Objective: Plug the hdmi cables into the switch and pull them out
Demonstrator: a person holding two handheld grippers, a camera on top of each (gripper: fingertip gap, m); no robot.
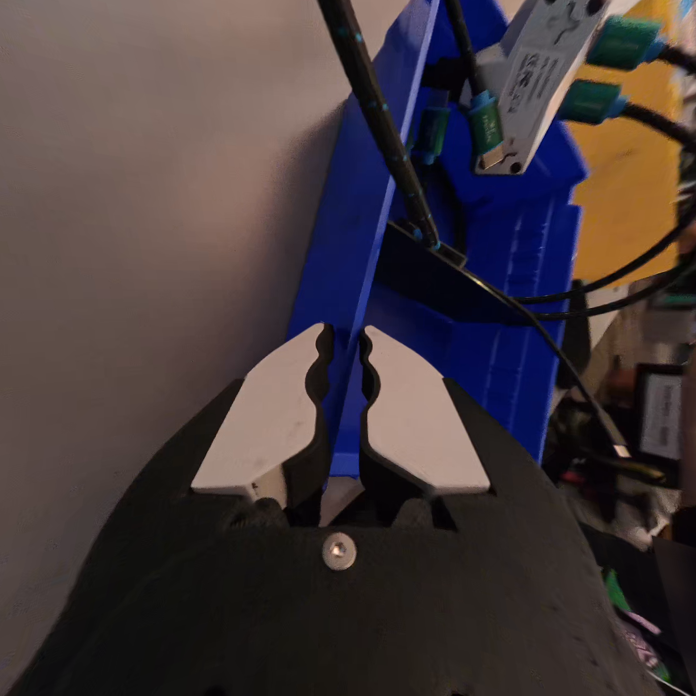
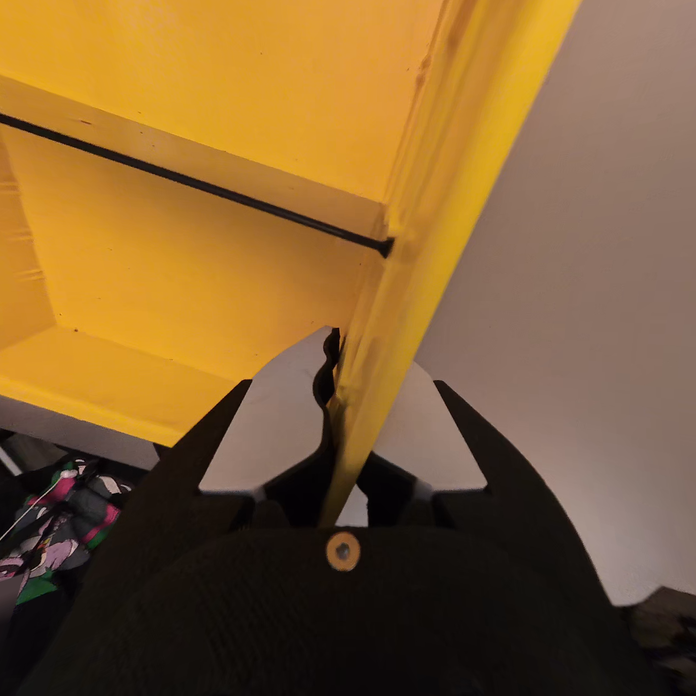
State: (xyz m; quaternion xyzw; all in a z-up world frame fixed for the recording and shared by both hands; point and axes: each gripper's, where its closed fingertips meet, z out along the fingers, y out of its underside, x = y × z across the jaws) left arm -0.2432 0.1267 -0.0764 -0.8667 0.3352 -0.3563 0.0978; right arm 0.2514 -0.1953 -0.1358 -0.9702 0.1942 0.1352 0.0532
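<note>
In the left wrist view a white HDMI switch (image 1: pixel 546 75) hangs tilted over a blue bin (image 1: pixel 527 301). Two green plugs (image 1: pixel 621 41) sit in its right side. A third green plug (image 1: pixel 486 128) lies along its left side with its metal tip bare. A fourth green plug (image 1: pixel 433 132) is lower in the bin. A black braided cable (image 1: pixel 376 113) runs down into the bin. My left gripper (image 1: pixel 344 331) is shut on the blue bin's thin wall (image 1: pixel 376 244). My right gripper (image 2: pixel 357 339) is shut on the wall of a yellow bin (image 2: pixel 188 263); its right finger is mostly hidden behind that wall.
A black rod (image 2: pixel 188 180) crosses the inside of the yellow bin. A thin black cable ends in a metal plug (image 1: pixel 621 448) to the right of the blue bin. The yellow bin (image 1: pixel 621 207) stands beyond the blue one. Clutter and patterned cloth (image 2: pixel 56 527) lie below. A pale wall (image 1: pixel 150 188) is on the left.
</note>
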